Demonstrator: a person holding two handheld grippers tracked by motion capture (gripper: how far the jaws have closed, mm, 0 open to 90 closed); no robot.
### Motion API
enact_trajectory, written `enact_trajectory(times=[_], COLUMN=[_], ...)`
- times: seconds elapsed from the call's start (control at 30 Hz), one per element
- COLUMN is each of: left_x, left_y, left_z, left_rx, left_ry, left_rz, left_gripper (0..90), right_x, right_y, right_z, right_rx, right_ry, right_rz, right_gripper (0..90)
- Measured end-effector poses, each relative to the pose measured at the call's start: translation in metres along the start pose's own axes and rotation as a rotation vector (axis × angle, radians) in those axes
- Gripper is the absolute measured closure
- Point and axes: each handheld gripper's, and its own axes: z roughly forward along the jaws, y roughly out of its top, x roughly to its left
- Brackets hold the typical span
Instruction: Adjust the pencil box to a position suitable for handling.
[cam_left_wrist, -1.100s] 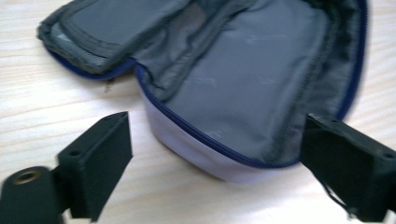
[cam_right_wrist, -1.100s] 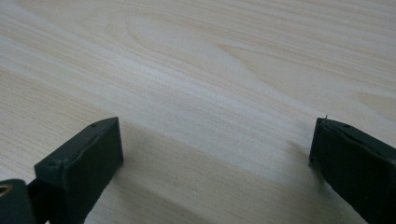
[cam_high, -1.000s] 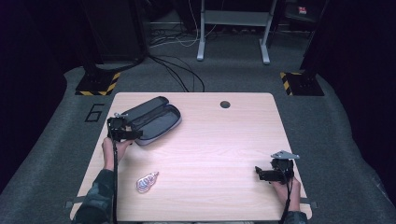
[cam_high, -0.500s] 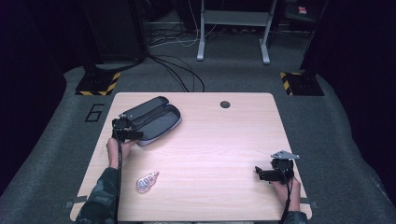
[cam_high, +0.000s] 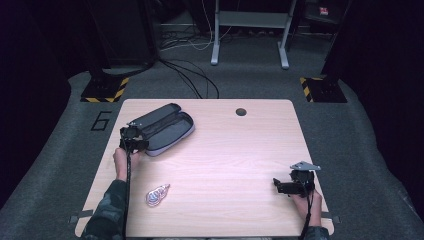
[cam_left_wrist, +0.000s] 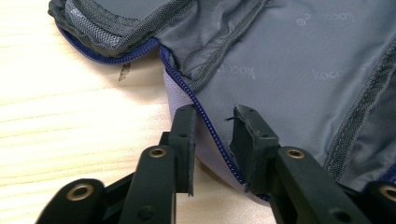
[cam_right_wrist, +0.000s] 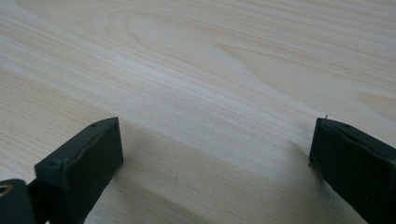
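The open pencil case (cam_high: 162, 129) lies at the far left of the desk (cam_high: 240, 165), its two halves spread flat with the grey lining up. In the left gripper view its near rim, edged by a blue zipper (cam_left_wrist: 205, 123), runs straight between the two jaws of the left tongs (cam_left_wrist: 212, 119). The jaws stand a little apart on either side of that rim, one outside on the wood side and one over the lining, and they do not look pressed onto the fabric yet.

The step in hand seems to be taking hold of the case's edge. The next move probably calls for closing the jaws on the rim and zipper tape, squarely enough that the thin fabric does not slip out, then steadying or lifting that side.

In the high view the left hand (cam_high: 120, 161) reaches forward along the desk's left side, the left tongs pointing at the case's near corner. A small pinkish wrapped item (cam_high: 156, 195) lies well behind, near the left forearm. The right tongs (cam_high: 281, 186) rest low at the near right of the desk, jaws wide apart over bare wood, well apart from the case.
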Motion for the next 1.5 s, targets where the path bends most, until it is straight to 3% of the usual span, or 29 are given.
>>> enact_trajectory(times=[0.33, 0.57, 0.6, 1.1, 1.27, 1.4, 1.5], left_x=[-0.004, -0.010, -0.012, -0.025, -0.035, -0.041, -0.045], left_y=[0.000, -0.001, -0.001, -0.008, -0.012, -0.016, -0.016], left_z=[0.000, 0.000, -0.001, -0.007, -0.011, -0.009, -0.011], left_rx=[-0.007, -0.016, -0.017, -0.046, -0.054, -0.066, -0.059], left_ry=[-0.030, -0.057, -0.063, -0.122, -0.149, -0.165, -0.189], left_rz=[0.018, 0.024, 0.042, 0.079, 0.114, 0.103, 0.129], left_gripper=[79.7, 81.5, 82.0, 83.3, 84.0, 84.5, 84.8], right_x=[0.000, 0.000, 0.000, 0.000, 0.000, 0.000, 0.000], right_y=[0.000, 0.000, 0.000, 0.000, 0.000, 0.000, 0.000], right_z=[0.000, 0.000, 0.000, 0.000, 0.000, 0.000, 0.000], right_rx=[0.002, -0.001, 0.001, 0.000, -0.003, -0.002, -0.003], right_ry=[0.000, 0.000, 0.000, 0.000, -0.001, 0.000, 0.000], right_rz=[0.002, 0.001, 0.000, 0.001, 0.003, 0.001, 0.002], right_gripper=[2.4, 2.4, 2.4, 2.4, 2.4, 2.4, 2.4])
